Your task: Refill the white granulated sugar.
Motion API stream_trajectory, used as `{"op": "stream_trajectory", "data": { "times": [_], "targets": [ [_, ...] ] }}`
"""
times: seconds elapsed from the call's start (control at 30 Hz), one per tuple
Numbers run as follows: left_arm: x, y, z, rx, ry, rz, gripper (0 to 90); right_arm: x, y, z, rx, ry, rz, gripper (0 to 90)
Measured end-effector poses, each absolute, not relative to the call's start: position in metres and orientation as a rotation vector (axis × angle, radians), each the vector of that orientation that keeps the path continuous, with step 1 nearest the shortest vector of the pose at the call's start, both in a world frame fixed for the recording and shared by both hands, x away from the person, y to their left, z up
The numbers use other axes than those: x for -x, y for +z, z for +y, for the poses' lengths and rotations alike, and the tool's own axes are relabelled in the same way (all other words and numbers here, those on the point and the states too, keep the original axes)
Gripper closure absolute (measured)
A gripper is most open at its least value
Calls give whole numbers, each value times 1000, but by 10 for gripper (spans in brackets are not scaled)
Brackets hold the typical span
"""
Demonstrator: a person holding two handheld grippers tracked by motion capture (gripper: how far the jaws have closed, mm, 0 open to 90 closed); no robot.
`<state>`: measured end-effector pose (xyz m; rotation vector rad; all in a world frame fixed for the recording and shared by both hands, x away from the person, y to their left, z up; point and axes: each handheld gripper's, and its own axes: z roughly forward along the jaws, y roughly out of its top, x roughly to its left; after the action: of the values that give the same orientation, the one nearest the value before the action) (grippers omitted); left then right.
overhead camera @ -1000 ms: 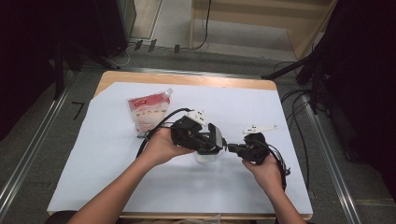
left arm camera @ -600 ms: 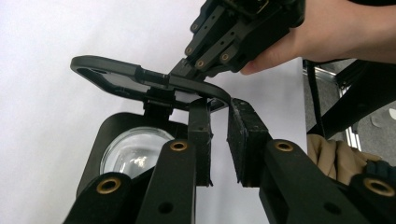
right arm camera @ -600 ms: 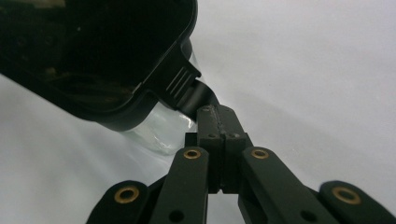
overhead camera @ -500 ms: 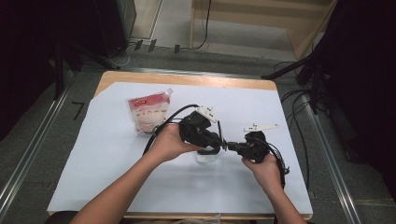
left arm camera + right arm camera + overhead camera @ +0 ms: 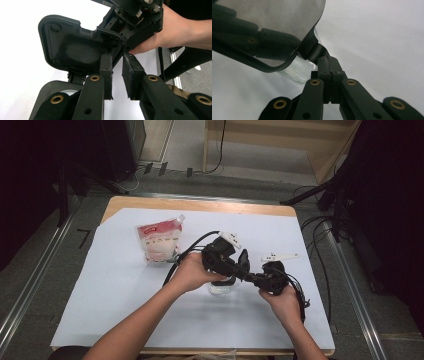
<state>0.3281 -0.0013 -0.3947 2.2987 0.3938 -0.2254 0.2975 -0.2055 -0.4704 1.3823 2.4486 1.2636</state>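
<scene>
Right gripper view: right gripper (image 5: 329,75) jaws pressed together, pinching tab of black lid (image 5: 274,30) over clear container (image 5: 299,72). Left gripper (image 5: 117,75) jaws apart, just beside lid (image 5: 80,47) edge. Container mid-table; pouch (image 5: 159,241) farther left on table (image 5: 100,310).

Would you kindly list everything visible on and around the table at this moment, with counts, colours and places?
Container lid: one, black with a clear panel, hinged open above the glass container, between the two grippers.
Glass container: one, clear, on the sheet under the grippers.
Pouch: one, red and white with a corner spout, lying at the sheet's far left.
Sheet: one, white, covering the tabletop.
Table: one, light wood, its edge showing at the far side.
Left gripper: one, black, jaws slightly apart at the lid's edge.
Right gripper: one, black, jaws shut on the lid's tab.
Hands: two, the left hand and the right hand, one on each gripper.
</scene>
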Motion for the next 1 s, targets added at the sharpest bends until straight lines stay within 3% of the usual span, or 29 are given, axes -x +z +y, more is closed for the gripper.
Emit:
{"op": "stream_trajectory", "data": {
  "times": [0.47,0.7,1.0],
  "targets": [
    [-330,-392,20,-2260,-266,442,692,-286,-463,-206,-1352,1252,2445,861],
    [-329,-389,39,-2249,-248,480,608,-267,-455,-212,-1339,1323,2396,691],
    [-323,-391,50,-2256,-201,499,563,-246,-452,-202,-1276,1322,2475,599]
  ]
}}
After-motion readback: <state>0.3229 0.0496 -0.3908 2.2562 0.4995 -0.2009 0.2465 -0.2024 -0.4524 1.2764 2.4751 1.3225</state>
